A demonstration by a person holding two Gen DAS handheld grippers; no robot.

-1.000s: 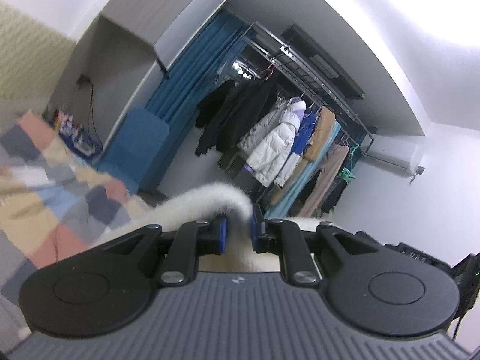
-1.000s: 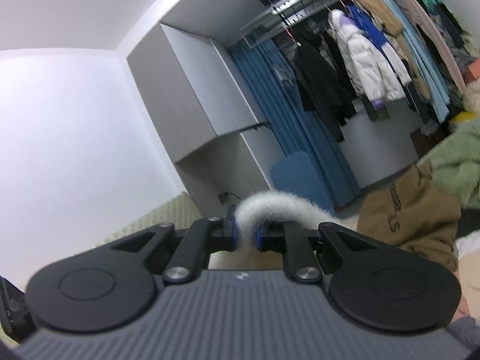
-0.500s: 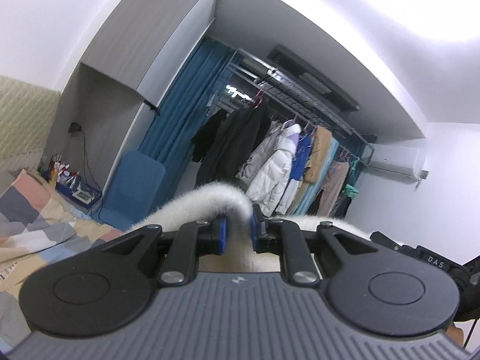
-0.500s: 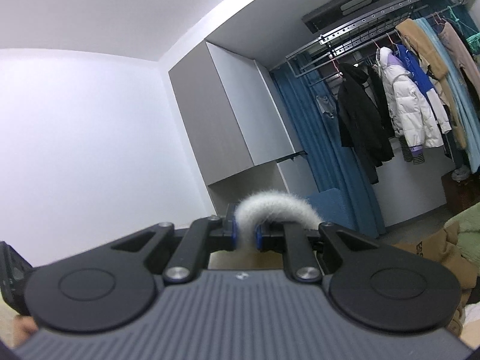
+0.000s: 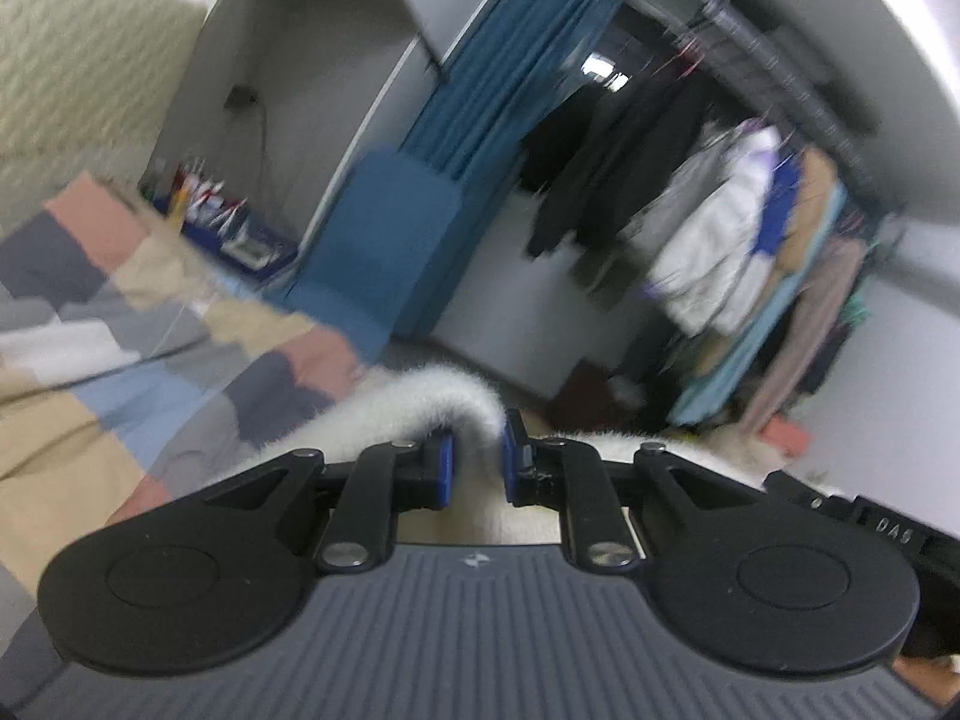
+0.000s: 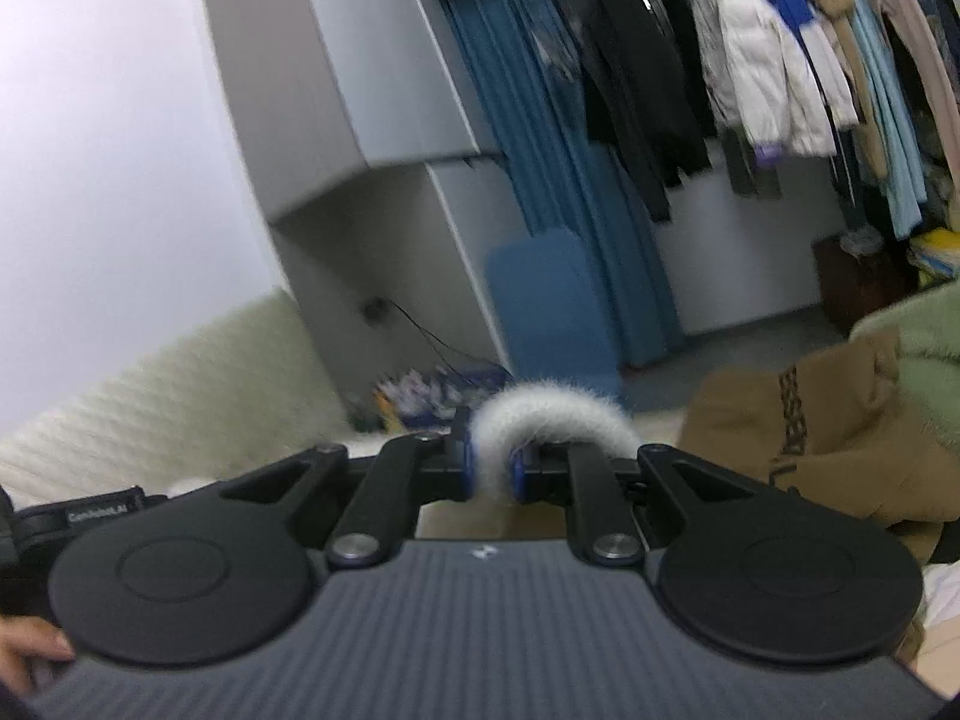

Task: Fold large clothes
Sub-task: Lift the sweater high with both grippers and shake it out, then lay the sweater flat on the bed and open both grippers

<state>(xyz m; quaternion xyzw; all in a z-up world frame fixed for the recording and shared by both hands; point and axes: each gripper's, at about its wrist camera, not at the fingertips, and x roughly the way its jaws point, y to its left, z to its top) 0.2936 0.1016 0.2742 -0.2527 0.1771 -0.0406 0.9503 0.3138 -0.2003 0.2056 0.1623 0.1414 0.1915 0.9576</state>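
Observation:
A white fluffy garment [image 5: 420, 408] is pinched between the blue pads of my left gripper [image 5: 477, 468], which is shut on a fold of it; the cloth arches over the left finger and trails down left toward the bed. In the right wrist view the same white fluffy garment [image 6: 540, 414] loops over my right gripper [image 6: 491, 471], also shut on a fold. Most of the garment hangs below both grippers, hidden by their bodies. Both views are motion-blurred.
A patchwork bedspread [image 5: 120, 330] lies at lower left. A brown garment [image 6: 798, 420] and a green fluffy one [image 6: 924, 354] are piled at the right. Beyond stand a blue chair [image 5: 384, 240], blue curtain [image 6: 540, 150], clothes rack [image 5: 720, 228] and grey cabinet [image 6: 336, 90].
Both grippers have swung downward and across with the white garment still pinched; the bed and the clothes pile have come back into view after the ceiling-ward tilt half a second ago.

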